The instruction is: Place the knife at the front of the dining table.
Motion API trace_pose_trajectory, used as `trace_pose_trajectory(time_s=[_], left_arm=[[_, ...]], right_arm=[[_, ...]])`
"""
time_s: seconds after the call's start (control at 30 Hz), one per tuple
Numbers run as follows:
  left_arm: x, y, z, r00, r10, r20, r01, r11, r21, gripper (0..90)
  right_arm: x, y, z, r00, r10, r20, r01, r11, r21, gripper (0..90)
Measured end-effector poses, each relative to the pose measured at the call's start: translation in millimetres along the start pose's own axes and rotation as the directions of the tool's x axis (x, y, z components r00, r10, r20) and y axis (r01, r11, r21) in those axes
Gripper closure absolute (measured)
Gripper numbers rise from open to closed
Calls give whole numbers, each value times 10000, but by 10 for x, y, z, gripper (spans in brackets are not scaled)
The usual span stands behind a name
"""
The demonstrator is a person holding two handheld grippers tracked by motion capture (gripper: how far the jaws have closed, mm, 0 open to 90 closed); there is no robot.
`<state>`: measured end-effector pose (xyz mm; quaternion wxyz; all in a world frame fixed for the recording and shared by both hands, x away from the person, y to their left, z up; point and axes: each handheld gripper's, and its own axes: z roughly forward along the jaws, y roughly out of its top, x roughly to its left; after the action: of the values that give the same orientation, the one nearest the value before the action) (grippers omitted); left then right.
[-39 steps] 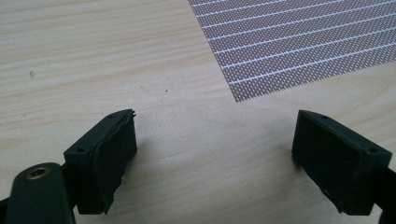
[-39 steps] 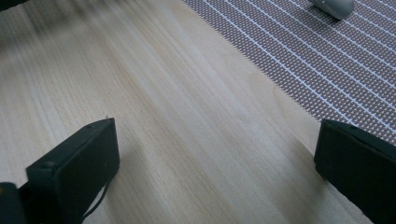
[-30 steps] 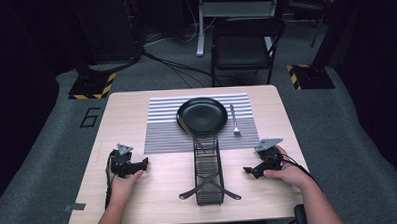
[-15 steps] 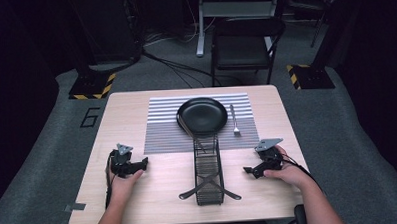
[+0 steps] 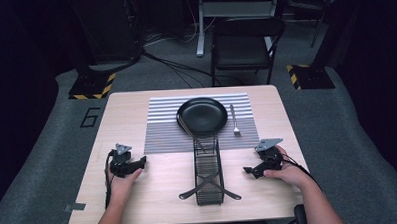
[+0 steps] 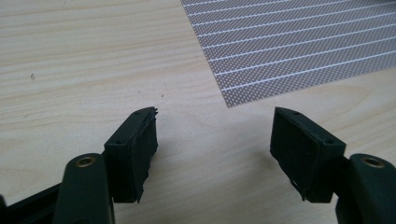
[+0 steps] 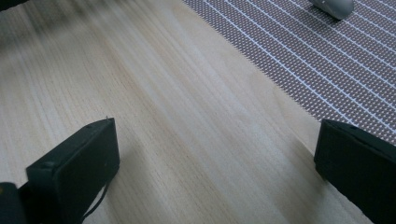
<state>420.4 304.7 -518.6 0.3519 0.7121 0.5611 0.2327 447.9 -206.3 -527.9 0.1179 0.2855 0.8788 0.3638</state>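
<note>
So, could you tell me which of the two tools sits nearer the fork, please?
The right tool: the fork lies on the placemat's right side, just beyond it, while the left tool rests across the table.

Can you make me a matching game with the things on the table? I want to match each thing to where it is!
Things:
1. plate
2. fork
3. rack
4. left gripper

Places:
A. on the bare wood, near the table's left side
B. in the middle of the striped mat
C. on the mat, just right of the plate
D. in front of the plate, reaching toward the near edge

Pairs: 1-B, 2-C, 3-D, 4-A
</note>
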Motion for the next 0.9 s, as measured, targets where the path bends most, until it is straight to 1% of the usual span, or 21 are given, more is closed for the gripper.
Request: trace_pose_trajectory(time_s=[0.03, 0.07, 0.17, 0.23, 0.33, 0.4, 0.5, 0.53, 0.67, 0.77, 0.83, 0.9], left_arm=[[-16, 12, -23, 9999, -72, 87, 73, 9999, -83, 344], [-24, 23, -41, 9999, -42, 119, 44, 9999, -120, 353], [-72, 49, -101, 9999, -41, 104, 44, 9996, -283, 360], [-92, 66, -143, 9996, -88, 260, 96, 9995, -293, 360], [-109, 81, -180, 9993, -179, 324, 187, 9995, -235, 360], [-125, 87, -188, 9990, -297, 337, 306, 9991, -286, 364], [-148, 102, -212, 9993, -210, 312, 216, 9996, -181, 374], [-152, 105, -217, 9993, -144, 349, 149, 9998, -136, 382], [-198, 118, -227, 9981, -86, 613, 88, 10000, -35, 402], [-238, 134, -243, 9975, 13, 707, -10, 10000, -49, 410], [-269, 146, -258, 9970, 59, 769, -64, 10000, 54, 416], [-305, 153, -264, 9965, 98, 832, -97, 10000, -6, 431]], right_arm=[[-1, 0, 0, 10000, -7, 0, 7, 10000, -3, 0], [0, 0, 0, 10000, 1, -3, -1, 10000, -2, 0], [-1, 0, 0, 10000, -2, -5, 2, 10000, -1, 0], [-1, 1, 2, 10000, -7, -7, 7, 10000, -6, 0], [-1, 1, 3, 10000, -10, 4, 10, 10000, -17, 0], [-2, 1, 2, 10000, -8, -6, 8, 10000, -7, 0], [-2, 1, 4, 10000, -13, 5, 13, 10000, -23, 0], [-1, 1, 4, 10000, -5, 10, 5, 10000, -32, 0], [1, 1, 4, 10000, 19, 13, -19, 10000, -28, 0], [1, 1, 4, 10000, 18, 14, -18, 10000, -28, 0], [1, 1, 4, 10000, 20, 8, -20, 10000, -19, 0], [1, 1, 4, 10000, 18, 13, -18, 10000, -28, 0]])
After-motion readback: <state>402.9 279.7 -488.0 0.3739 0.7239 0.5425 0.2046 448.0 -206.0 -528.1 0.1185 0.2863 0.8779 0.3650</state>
